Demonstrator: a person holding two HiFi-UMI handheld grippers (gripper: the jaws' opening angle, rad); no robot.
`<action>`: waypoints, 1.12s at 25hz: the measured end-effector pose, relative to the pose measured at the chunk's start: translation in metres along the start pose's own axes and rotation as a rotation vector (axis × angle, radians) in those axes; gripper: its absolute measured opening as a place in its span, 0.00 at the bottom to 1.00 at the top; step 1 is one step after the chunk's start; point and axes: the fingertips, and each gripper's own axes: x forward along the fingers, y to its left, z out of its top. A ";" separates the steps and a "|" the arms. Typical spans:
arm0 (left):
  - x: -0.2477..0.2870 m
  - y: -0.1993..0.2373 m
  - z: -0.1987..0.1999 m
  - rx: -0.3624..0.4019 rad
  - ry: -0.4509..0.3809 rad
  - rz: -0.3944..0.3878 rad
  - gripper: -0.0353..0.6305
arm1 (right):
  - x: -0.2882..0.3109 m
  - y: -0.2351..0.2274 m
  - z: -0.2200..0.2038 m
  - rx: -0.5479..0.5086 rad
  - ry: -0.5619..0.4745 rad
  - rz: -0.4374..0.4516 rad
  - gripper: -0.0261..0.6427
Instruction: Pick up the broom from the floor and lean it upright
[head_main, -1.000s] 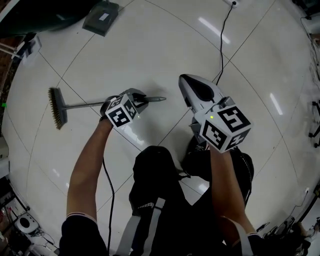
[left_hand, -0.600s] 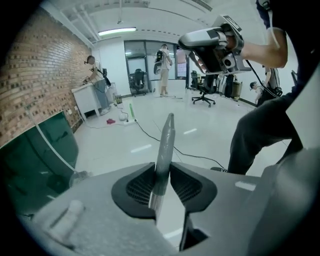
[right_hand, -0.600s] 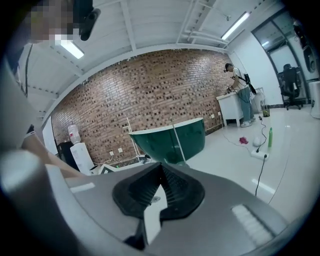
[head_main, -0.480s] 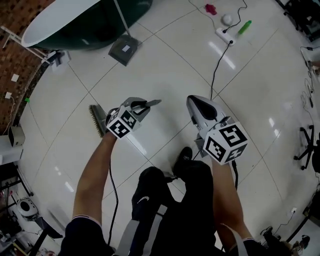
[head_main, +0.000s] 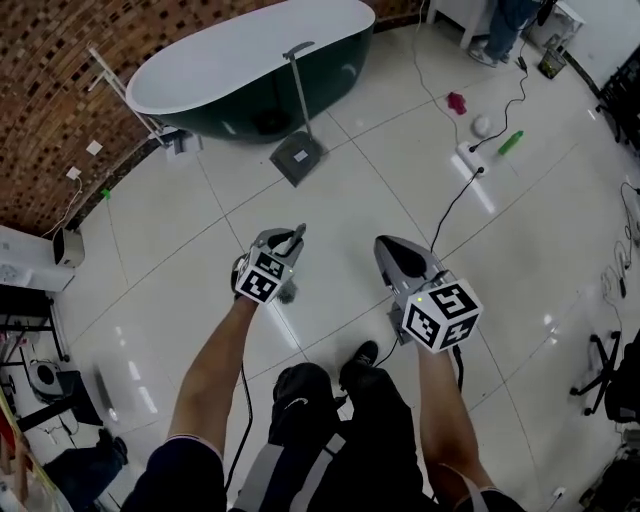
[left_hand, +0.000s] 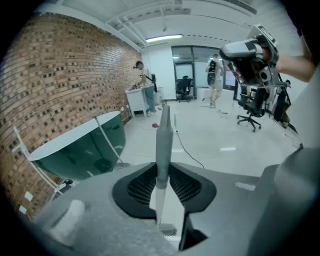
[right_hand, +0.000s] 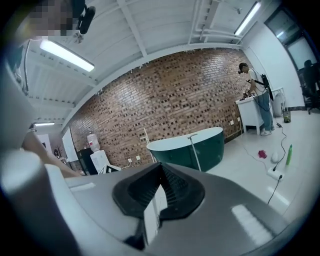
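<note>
The left gripper's (head_main: 289, 246) fingers have just been closing, and they pinch the broom (left_hand: 163, 142) by its grey handle, close to the top end. The tapered tip pokes up past the pads. The right gripper's (right_hand: 160, 176) fingers are drawn together with nothing between them, and it hangs beside the left one, apart from the broom.

The broom is off the floor (head_main: 330, 190), hanging roughly upright from that one high grip, well short of the bathtub (head_main: 250, 60) and the brick wall (head_main: 60, 60).

I'd worry about that grip. Held so near the tip, the head can swing, or the smooth handle can slide through the pads. On tile this glossy, a broom leaned too flat could skate out at the foot.

Looking along the left fingers, you see the pads on the handle and a bit of the bristle head below. From above, the gripper hides nearly all of the broom but shows the open way to the tub.
</note>
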 end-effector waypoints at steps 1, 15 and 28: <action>-0.008 0.008 0.008 -0.034 -0.011 0.027 0.18 | 0.000 0.001 0.008 -0.008 0.000 0.008 0.05; -0.073 0.083 0.095 -0.454 -0.218 0.136 0.19 | 0.034 -0.004 0.096 -0.063 0.026 0.031 0.05; -0.047 0.170 0.142 -0.512 -0.252 0.213 0.18 | 0.108 -0.046 0.152 -0.090 0.024 -0.008 0.05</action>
